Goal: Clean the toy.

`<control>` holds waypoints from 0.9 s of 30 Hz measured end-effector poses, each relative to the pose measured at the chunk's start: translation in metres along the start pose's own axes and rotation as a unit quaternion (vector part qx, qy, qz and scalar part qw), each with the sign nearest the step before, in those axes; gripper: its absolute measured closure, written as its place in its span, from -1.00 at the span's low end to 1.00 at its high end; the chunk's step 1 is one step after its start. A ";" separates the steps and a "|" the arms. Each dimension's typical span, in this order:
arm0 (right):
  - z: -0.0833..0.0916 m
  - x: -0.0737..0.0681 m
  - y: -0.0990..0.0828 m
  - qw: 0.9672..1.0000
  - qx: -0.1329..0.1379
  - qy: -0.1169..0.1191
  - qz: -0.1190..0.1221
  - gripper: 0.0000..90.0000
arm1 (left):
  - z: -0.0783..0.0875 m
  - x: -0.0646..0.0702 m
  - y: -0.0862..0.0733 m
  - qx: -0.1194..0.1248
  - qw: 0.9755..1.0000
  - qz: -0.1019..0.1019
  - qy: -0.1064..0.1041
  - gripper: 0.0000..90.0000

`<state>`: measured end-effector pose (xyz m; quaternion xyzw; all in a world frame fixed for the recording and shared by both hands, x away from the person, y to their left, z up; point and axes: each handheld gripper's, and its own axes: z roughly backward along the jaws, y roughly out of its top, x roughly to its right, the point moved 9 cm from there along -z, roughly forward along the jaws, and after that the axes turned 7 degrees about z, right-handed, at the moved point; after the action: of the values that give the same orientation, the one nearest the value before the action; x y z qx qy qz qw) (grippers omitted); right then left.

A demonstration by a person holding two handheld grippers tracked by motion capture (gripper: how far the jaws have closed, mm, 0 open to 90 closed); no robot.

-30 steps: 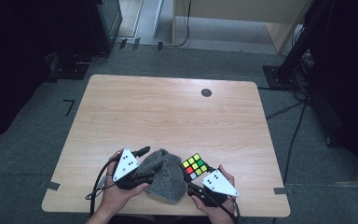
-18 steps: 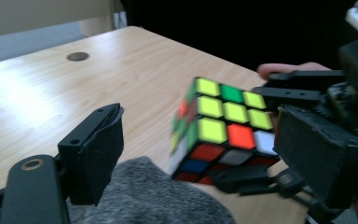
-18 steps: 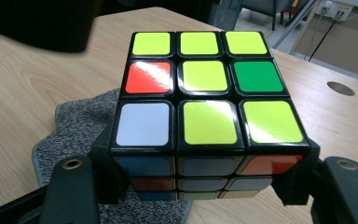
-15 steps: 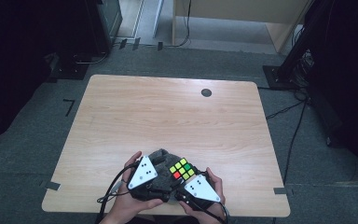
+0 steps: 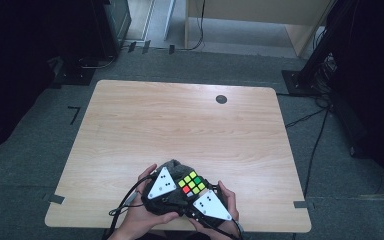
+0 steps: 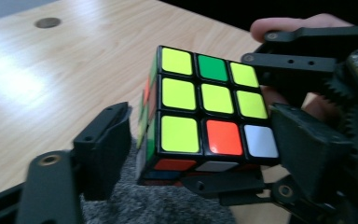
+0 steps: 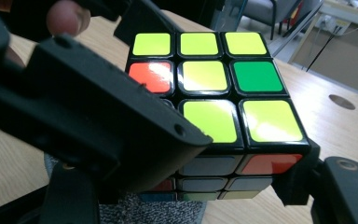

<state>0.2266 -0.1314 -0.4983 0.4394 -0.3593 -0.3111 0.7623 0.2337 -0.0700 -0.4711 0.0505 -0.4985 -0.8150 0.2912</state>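
A Rubik's cube [image 5: 191,182] with a mostly yellow-green top face hangs tilted just above a grey cloth [image 5: 172,167] near the table's front edge. My right gripper [image 5: 197,196] is shut on the cube [image 7: 223,93]. Its broad near jaw covers one corner and the other jaw presses at the lower right. My left gripper [image 5: 176,186] stands open around the same cube [image 6: 205,107]. One jaw sits against the cube's right side and the other a sliver off its left side. The cloth [image 6: 158,205] lies under the cube. Hands wrap both grippers.
The wooden table [image 5: 180,120] stretches away bare beyond the cube, with a dark round grommet [image 5: 221,99] near its far edge. Cables and black stands sit on the floor around the table. The front edge is close behind my hands.
My right gripper has carried the cube left, over the cloth. My left gripper has swung right from the cloth's left side and now has its jaws around the cube.
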 end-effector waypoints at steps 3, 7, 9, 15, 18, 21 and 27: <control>0.001 0.000 0.002 1.000 0.005 -0.002 0.010 -0.24 | 0.001 -0.001 0.000 -0.002 1.000 0.010 -0.019 -0.42; 0.001 -0.001 0.001 1.000 0.004 -0.003 0.015 -0.24 | 0.001 -0.001 -0.001 -0.006 1.000 0.012 -0.026 -0.42; 0.002 -0.002 0.001 1.000 0.004 -0.003 0.016 -0.24 | 0.002 -0.002 -0.001 -0.006 0.999 0.015 -0.030 -0.41; 0.002 -0.001 0.000 1.000 0.009 -0.001 0.017 -0.25 | 0.008 -0.008 0.002 -0.001 0.996 0.061 -0.067 -0.24; 0.002 -0.002 0.000 0.999 0.006 -0.012 0.029 -0.25 | 0.007 -0.008 0.001 -0.008 0.996 0.066 -0.065 -0.24; 0.001 -0.002 0.000 0.999 0.002 -0.018 0.030 -0.24 | 0.001 -0.008 -0.003 -0.027 0.996 0.072 -0.042 -0.32; 0.003 -0.008 0.005 0.999 0.017 -0.007 0.041 -0.24 | -0.003 -0.004 -0.006 -0.032 0.998 0.053 -0.031 -0.32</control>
<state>0.2204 -0.1245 -0.4946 0.4354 -0.3875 -0.2766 0.7640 0.2354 -0.0684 -0.4781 -0.0107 -0.4829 -0.8150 0.3200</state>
